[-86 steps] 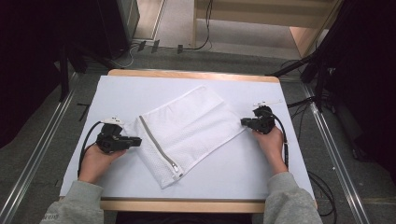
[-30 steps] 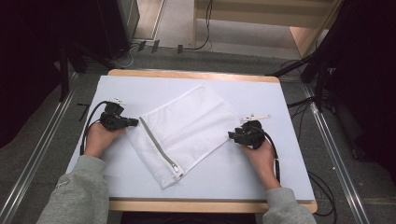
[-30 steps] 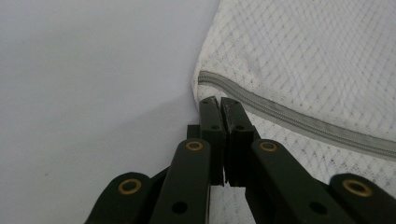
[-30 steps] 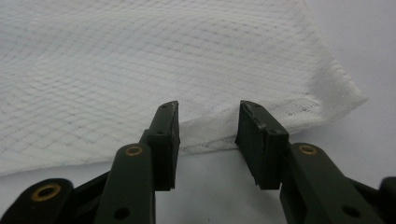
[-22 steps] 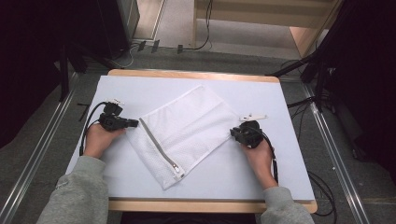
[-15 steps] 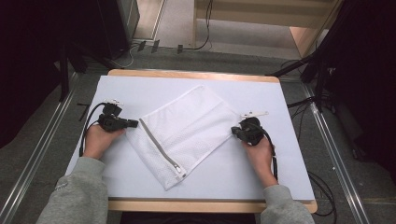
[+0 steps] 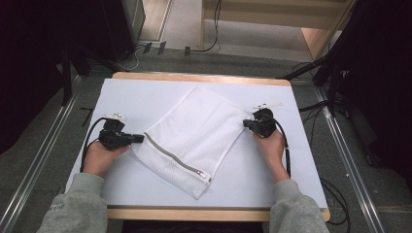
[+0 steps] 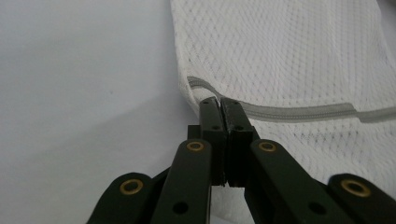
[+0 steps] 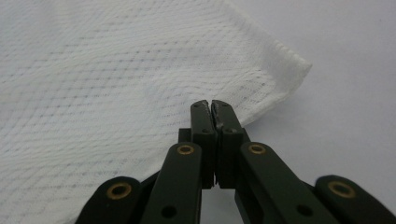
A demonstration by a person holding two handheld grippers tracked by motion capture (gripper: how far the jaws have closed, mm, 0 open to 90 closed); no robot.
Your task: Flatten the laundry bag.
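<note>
A white mesh laundry bag [image 7: 194, 133] lies flat and diagonal at the middle of the worktop [image 7: 145, 92], which is covered by a pale sheet, with its grey zipper [image 7: 177, 158] running along the edge nearest the person. The left gripper [image 7: 138, 138] is held low at the bag's left corner, where the zipper ends; in the left gripper view its fingers [image 8: 210, 116] are pressed together with the tips meeting the bag's rim just below the zipper tape [image 8: 280, 112], and mesh appears to be caught between them, though the pinch itself is not plainly visible. The right gripper [image 7: 247, 123] sits at the opposite, right-hand corner; in the right gripper view its fingers [image 9: 203, 116] are likewise clenched against the hemmed edge of the mesh [image 9: 261, 98], apparently nipping the fabric. This placement at two opposed corners is judged to be deliberate: holding a limp net at its far ends allows it to be lifted or drawn taut without bunching. Both hands rest on the worktop beside the bag, which gives each grip a steady base. The bag is not raised; it lies fully on the surface.
</note>
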